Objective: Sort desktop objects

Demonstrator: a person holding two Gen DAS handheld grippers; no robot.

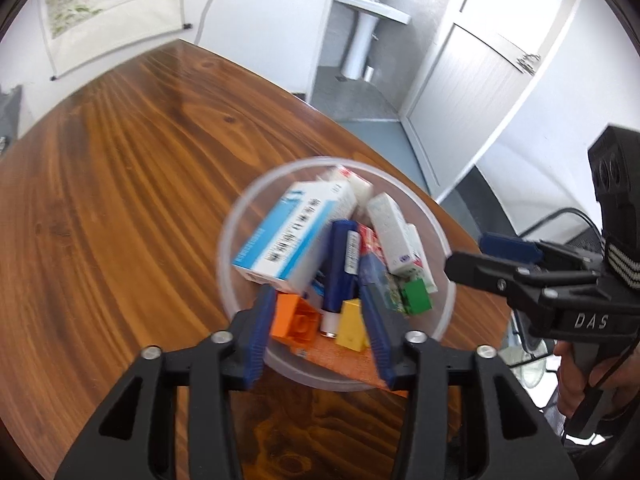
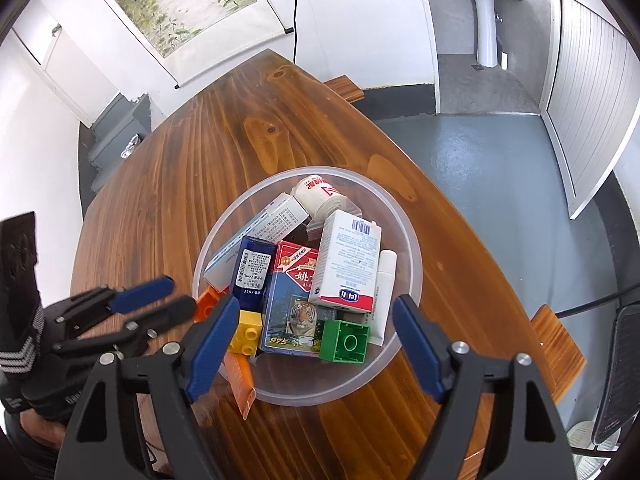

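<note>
While both grippers, left (image 1: 320, 320) and right (image 2: 316, 344), gape empty, the filled bowl (image 2: 412, 248) sits just ahead between them.

Translucent frosted bowl (image 2: 412, 240) on streaked brown wood table (image 2: 208, 152); inside, green brick (image 2: 345, 340), yellow brick (image 2: 247, 332), orange brick (image 2: 208, 302), navy box (image 2: 252, 272), tiger-printed red card pack (image 2: 298, 304).

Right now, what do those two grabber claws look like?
Both are black plastic frames with silver bolts and ribbed blue finger pads. The left gripper matches the right gripper. From the left camera, the right one shows white "DAS" lettering, a black cable, and a striped grey-white band.
</note>
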